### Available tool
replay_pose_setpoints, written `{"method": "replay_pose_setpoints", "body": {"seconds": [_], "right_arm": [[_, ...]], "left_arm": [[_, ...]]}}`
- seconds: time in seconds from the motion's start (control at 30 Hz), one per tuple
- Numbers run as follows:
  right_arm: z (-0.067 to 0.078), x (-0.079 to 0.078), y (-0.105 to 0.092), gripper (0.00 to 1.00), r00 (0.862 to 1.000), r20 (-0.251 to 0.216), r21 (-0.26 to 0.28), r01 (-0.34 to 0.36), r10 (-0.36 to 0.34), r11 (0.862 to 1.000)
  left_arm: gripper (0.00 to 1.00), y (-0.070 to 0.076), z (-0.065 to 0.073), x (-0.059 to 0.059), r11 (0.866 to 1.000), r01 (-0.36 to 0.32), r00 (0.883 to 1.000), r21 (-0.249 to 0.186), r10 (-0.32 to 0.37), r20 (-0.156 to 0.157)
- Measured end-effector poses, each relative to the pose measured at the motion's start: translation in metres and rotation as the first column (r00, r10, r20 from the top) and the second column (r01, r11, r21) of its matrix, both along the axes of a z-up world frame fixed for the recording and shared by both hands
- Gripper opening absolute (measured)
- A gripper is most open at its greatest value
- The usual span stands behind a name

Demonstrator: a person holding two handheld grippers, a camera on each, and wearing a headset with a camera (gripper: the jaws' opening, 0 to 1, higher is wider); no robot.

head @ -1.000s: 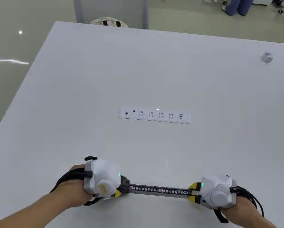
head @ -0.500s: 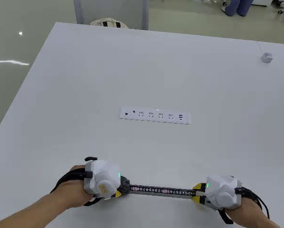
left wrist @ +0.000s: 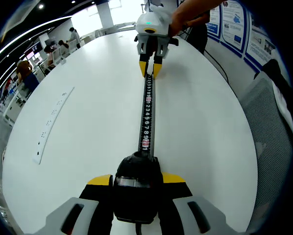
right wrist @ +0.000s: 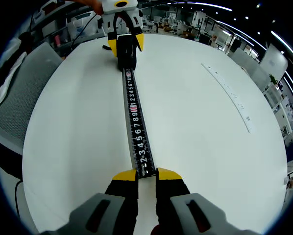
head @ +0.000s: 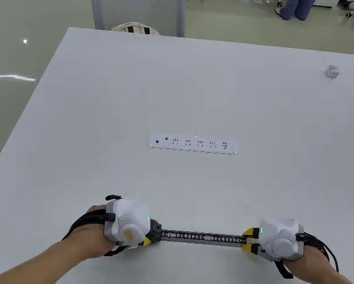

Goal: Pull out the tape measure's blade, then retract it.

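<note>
Head view, counter: white counter [head: 94, 118] with a white power strip [head: 192, 144] lying at its middle.
Head view, tape measure case: the dark tape measure case [head: 155, 232] sits on the person's side of the power strip, well apart from it, below its left end.
Head view, blade: the blade [head: 203, 238] is drawn out and runs roughly parallel to the power strip, low over the counter.
Head view, left gripper: the left gripper [head: 148, 235] is at the case, held by a hand.
Head view, right gripper: the right gripper [head: 248, 240] is at the blade's far end, past the power strip's right end.
Head view, small object: a small clear object [head: 332, 71] lies far beyond the power strip, near the right edge.
Left gripper view, fingers: the yellow-tipped fingers [left wrist: 100, 180] are clenched on the case from both sides; the numbered blade runs straight away to the other gripper, with the power strip off to the view's left.
Right gripper view, fingers: the fingers [right wrist: 124, 175] are closed on the blade's end; the case is at the far end, with the power strip to the view's right.
</note>
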State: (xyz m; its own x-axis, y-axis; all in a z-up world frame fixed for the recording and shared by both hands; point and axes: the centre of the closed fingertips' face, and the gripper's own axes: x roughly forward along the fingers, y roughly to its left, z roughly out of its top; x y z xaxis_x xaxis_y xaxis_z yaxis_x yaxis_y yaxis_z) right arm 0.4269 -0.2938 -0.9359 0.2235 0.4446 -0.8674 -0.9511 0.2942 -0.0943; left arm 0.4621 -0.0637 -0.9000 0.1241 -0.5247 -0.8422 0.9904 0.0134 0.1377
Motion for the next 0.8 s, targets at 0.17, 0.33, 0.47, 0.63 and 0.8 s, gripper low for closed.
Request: {"method": "replay_pose_setpoints", "body": {"seconds": [0.17, 0.33, 0.47, 0.63, 0.8], "right_arm": [[-0.0005, 0.0005, 0.0008, 0.12, 1.0, -0.005, -0.01, -0.009, 0.009, 1.0], [0.0002, 0.0002, 0.0016, 0.13, 1.0, -0.013, -0.019, -0.022, 0.021, 1.0], [0.0009, 0.0001, 0.0021, 0.14, 1.0, -0.012, -0.022, -0.024, 0.023, 0.999], [-0.0004, 0.0007, 0.0023, 0.14, 1.0, -0.011, -0.037, -0.029, 0.029, 0.999], [-0.0002, 0.0008, 0.0025, 0.15, 1.0, -0.015, -0.049, -0.022, 0.021, 0.999]], "left_arm": [[0.32, -0.0005, -0.0014, -0.0002, 1.0, 0.003, 1.0, 0.002, -0.003, 0.002], [0.32, -0.0006, -0.0016, -0.0001, 1.0, 0.008, 1.0, 0.002, -0.008, 0.005], [0.32, -0.0011, -0.0013, -0.0001, 1.0, 0.009, 1.0, -0.003, -0.008, 0.004], [0.32, -0.0015, -0.0016, 0.0001, 1.0, 0.009, 1.0, -0.01, -0.009, 0.003], [0.33, -0.0021, -0.001, 0.0001, 1.0, 0.009, 1.0, -0.02, -0.009, 0.002]]}}
